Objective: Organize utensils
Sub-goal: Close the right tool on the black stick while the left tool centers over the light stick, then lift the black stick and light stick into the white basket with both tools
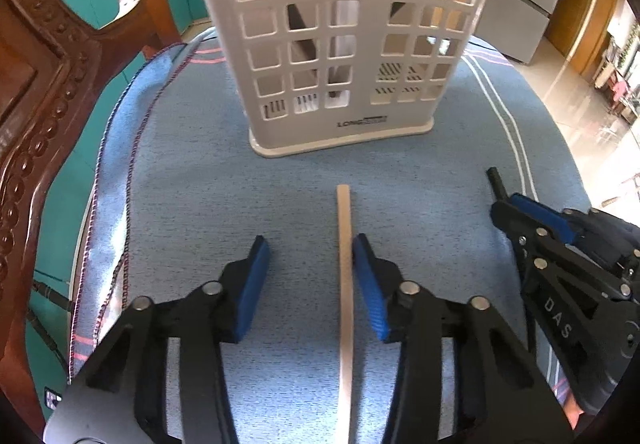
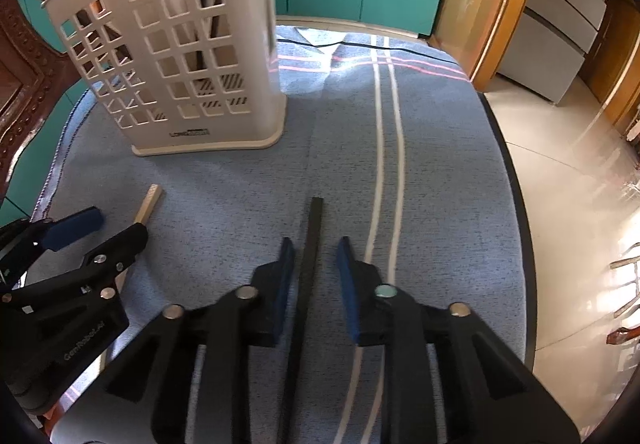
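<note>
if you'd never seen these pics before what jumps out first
The tall white holder with its grid of square holes stands upright at the back of the blue cloth. In front of it, the left gripper has a pale wooden stick between its jaws, against one pad only. The right gripper straddles a black stick, with gaps on both sides.

A tall white slotted plastic utensil holder (image 1: 340, 40) stands on the blue woven cloth (image 1: 192, 172) ahead of me. A pale wooden chopstick (image 1: 344, 284) lies between my left gripper's (image 1: 310, 256) fingers; a black chopstick (image 2: 310, 264) lies between my right gripper's (image 2: 316, 256), further right.
</note>
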Demonstrator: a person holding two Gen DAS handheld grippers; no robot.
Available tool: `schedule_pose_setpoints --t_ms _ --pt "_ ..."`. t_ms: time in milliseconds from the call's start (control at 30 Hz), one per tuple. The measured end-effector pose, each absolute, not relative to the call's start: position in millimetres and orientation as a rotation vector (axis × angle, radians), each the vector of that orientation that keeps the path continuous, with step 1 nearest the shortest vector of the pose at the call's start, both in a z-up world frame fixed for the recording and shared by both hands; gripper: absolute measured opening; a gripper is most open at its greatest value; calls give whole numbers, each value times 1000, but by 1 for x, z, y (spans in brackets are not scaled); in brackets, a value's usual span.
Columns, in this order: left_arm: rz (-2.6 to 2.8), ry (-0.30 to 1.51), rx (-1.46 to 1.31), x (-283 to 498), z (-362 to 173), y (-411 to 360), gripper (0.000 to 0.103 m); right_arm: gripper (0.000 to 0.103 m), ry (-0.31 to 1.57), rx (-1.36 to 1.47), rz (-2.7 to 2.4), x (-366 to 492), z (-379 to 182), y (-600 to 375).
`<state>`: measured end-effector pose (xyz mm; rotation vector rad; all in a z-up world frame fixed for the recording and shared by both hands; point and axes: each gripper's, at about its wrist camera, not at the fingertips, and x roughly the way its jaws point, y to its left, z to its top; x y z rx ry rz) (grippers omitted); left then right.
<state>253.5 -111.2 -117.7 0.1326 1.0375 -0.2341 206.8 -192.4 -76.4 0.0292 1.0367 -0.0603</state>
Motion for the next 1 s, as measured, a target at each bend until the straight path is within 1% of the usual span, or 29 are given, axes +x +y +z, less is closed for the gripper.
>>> schedule_pose_setpoints --t_ms 33,67,233,267,300,367,767,1000 --pt "-241 1038 136 253 -117 -112 38 10 1036 29 -57 206 -76 -192" --pt "-242 1040 136 253 -117 -113 37 9 1035 28 -54 206 -76 -191" --pt "-224 1070 128 247 -116 -112 37 9 1044 37 -38 206 -75 -195" --pt "-218 1068 134 248 -117 -110 41 9 1045 34 -36 206 -74 -195" --pt "-202 1062 148 248 -118 -110 47 9 1044 32 -36 206 -75 -195" --pt "-178 1052 169 246 -119 -111 52 9 1043 28 -37 206 -74 -194" --pt "-153 1048 204 249 -117 -118 52 9 1043 8 -48 210 -76 -192" --pt "-171 1055 177 249 -117 -110 52 9 1036 0 -43 208 -76 -191"
